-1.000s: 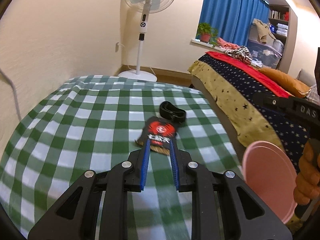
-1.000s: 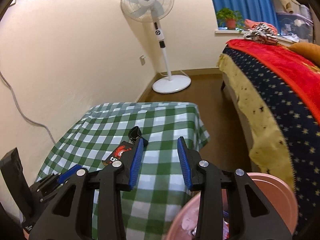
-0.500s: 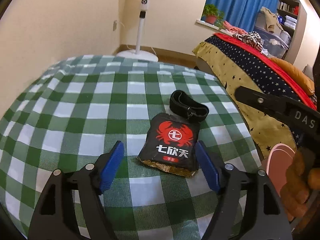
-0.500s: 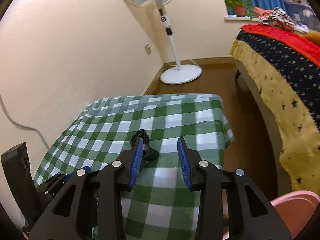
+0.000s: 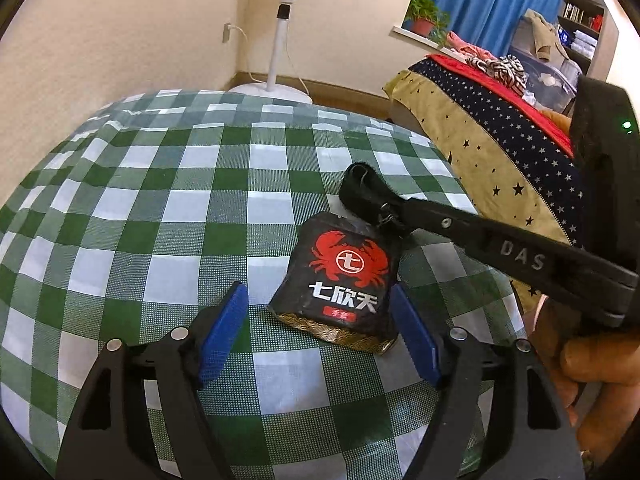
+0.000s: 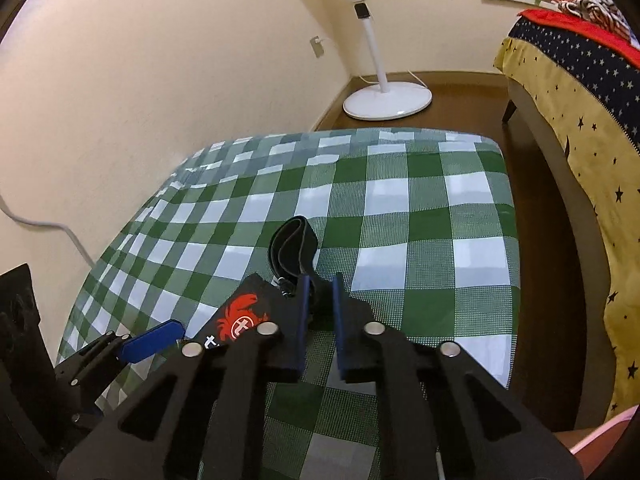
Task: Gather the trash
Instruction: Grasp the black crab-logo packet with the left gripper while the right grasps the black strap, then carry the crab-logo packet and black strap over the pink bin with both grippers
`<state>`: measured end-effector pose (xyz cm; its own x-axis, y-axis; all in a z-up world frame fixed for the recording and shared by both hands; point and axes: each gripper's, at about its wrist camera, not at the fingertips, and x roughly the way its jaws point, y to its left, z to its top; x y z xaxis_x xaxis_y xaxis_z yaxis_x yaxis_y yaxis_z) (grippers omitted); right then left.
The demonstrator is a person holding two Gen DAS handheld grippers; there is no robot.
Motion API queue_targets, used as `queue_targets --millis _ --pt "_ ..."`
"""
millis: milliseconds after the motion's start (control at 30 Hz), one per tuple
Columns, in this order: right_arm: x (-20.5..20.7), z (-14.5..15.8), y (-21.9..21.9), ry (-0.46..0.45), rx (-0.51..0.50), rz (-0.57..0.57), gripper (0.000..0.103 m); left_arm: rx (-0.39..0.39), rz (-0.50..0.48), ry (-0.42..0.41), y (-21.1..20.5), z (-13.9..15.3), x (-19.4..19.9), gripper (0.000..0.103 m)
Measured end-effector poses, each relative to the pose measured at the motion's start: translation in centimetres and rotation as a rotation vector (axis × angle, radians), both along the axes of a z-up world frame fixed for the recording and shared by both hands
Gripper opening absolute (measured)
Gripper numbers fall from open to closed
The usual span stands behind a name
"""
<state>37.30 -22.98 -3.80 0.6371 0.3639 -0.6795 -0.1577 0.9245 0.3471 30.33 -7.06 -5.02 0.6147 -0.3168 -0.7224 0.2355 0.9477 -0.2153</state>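
Observation:
A black snack packet (image 5: pixel 340 280) with a red crab print lies flat on the green checked tablecloth (image 5: pixel 160 208). My left gripper (image 5: pixel 318 292) is open, its blue pads (image 5: pixel 224 328) standing either side of the packet's near end without pressing it. Just beyond the packet lies a looped black strap (image 5: pixel 360 188). My right gripper (image 6: pixel 319 284) comes in from the right and is shut on the strap's (image 6: pixel 292 240) near end by its buckle. The right wrist view also shows the packet (image 6: pixel 240 316), partly hidden behind a finger, and one left pad (image 6: pixel 152 344).
A white standing fan (image 6: pixel 386 100) is on the floor past the table's far edge. A bed with a starred yellow and blue cover (image 5: pixel 500 148) runs along the right. A pink bin rim (image 6: pixel 600 436) shows low right. A hand (image 5: pixel 592 360) holds the right gripper.
My left gripper came down toward the packet and spread its jaws wide around it. My right gripper moved down to the black strap and shut on its end.

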Motion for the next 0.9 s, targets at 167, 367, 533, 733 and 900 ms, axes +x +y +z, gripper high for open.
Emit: queue_targets --millis 167,367,533,733,900 --pt "-0.5 0.6 -1.1 -0.020 0.001 -0.062 0.002 0.031 -0.015 0.013 -0.6 -0.1 0.0 0.073" --pt "-1.1 0.8 -2.4 -0.022 0.003 -0.107 0.002 0.115 -0.041 0.034 -1.8 -0.3 0.0 0.075" --pt "-2.4 1.8 -3.5 -0.039 -0.003 -0.146 0.002 0.163 -0.042 0.028 -1.9 -0.2 -0.5 0.061" --pt "-4.5 3.4 -4.3 -0.054 -0.004 -0.162 0.002 0.129 0.015 0.028 -0.3 0.6 -1.6 0.057" --pt "-7.0 5.4 -4.0 -0.088 -0.037 -0.143 0.002 0.129 0.049 0.001 0.7 2.3 -3.7 0.057"
